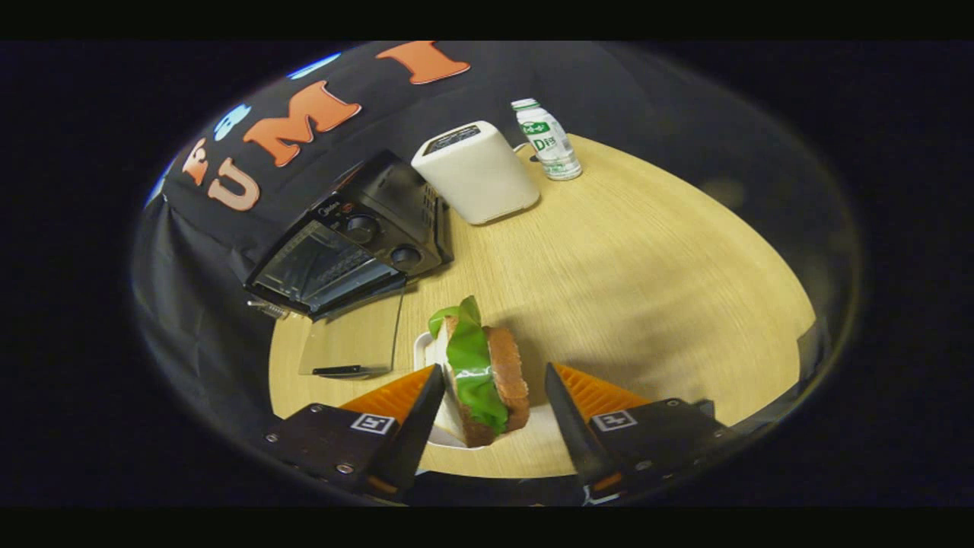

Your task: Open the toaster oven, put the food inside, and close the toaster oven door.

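– Looking from the left, what do you see?

– The black toaster oven point(350, 243) with its glass door point(351, 342) lying open. Next, the sandwich of brown bread and green lettuce point(483, 373) on a small white plate point(426, 352), between the orange-and-black claw point(493, 399)'s wide-open fingers, which grip nothing.

– Will it be hard to lift?

– It looks light, soft and squashy. I'd pinch the bread sides gently.

– And around it?

– A smooth round wooden table point(647, 289); at the back, a white box point(475, 171) and a small bottle point(548, 141).

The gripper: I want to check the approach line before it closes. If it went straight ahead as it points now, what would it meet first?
Probably the sandwich: it stands on a white plate between the gripper's open fingers, neither finger clearly touching it. Depth is hard to judge.
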